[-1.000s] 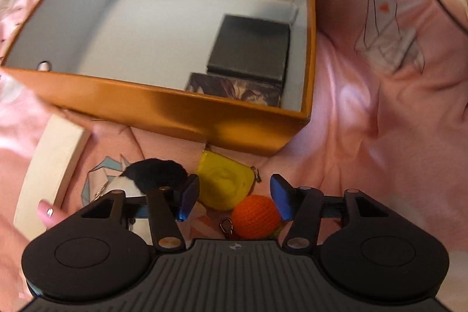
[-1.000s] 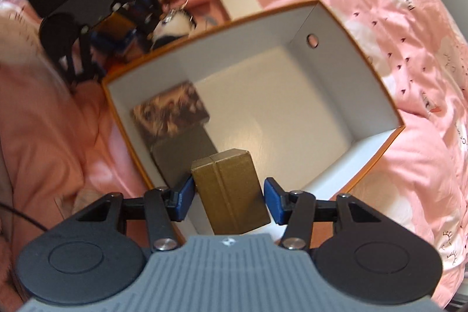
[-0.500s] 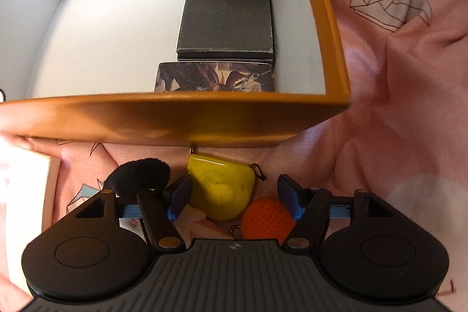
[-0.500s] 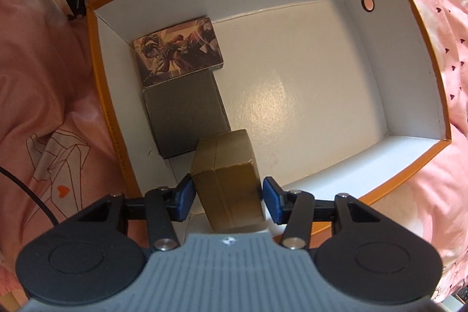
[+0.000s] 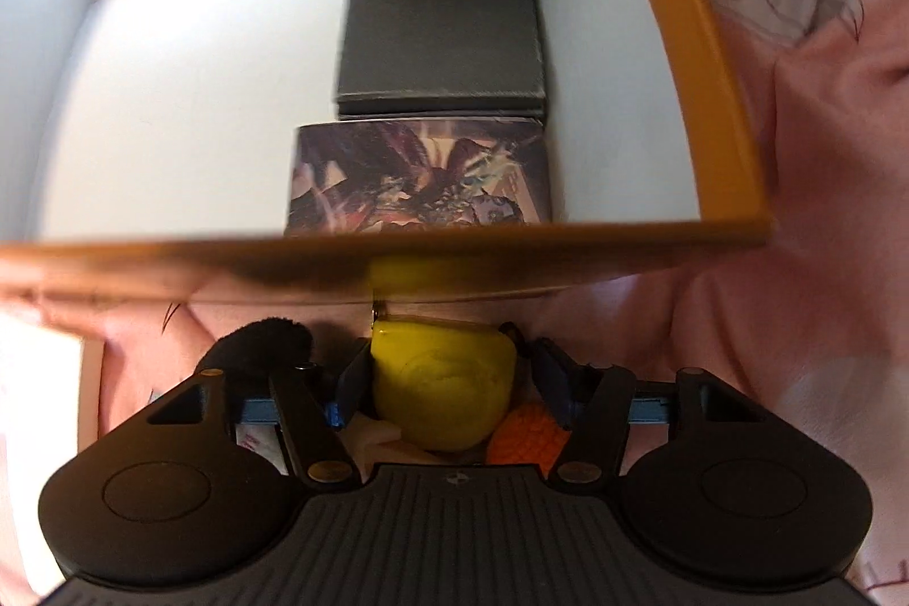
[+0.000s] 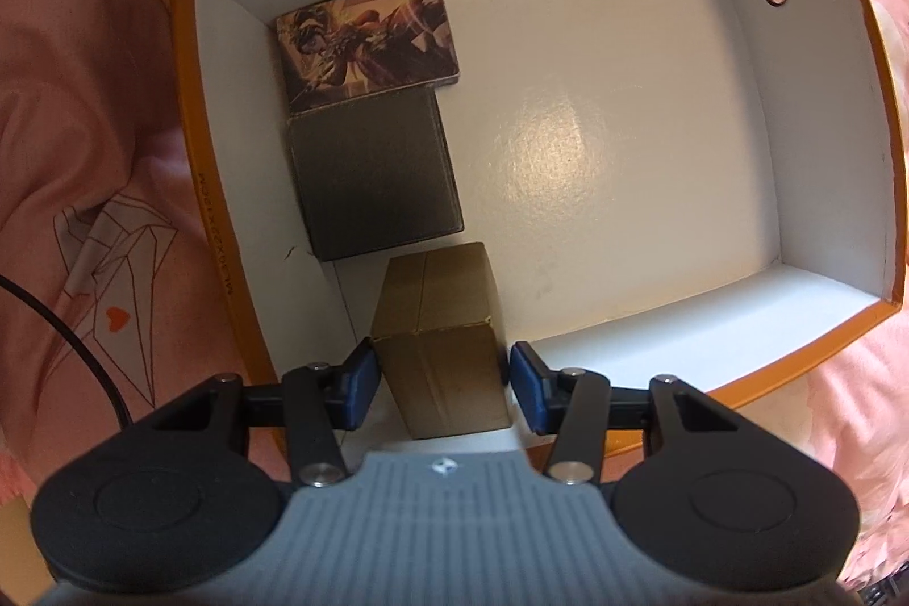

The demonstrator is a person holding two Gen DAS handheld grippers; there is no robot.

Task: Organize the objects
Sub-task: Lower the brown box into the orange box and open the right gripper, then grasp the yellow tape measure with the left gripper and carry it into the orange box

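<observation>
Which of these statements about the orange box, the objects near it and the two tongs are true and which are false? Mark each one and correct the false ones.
1. The right tongs hold a gold-brown carton over the orange box. True.
2. The orange box is empty. False: a dark box and a picture-printed box lie inside.
3. A yellow pouch sits between the left tongs. True.
4. The yellow pouch is inside the orange box. False: it lies outside, on the pink bedding.
5. The dark box touches the picture-printed box. True.

The right tongs [image 6: 443, 381] apparently grip a brown box [image 6: 440, 345] inside the orange box [image 6: 886, 186].
</observation>
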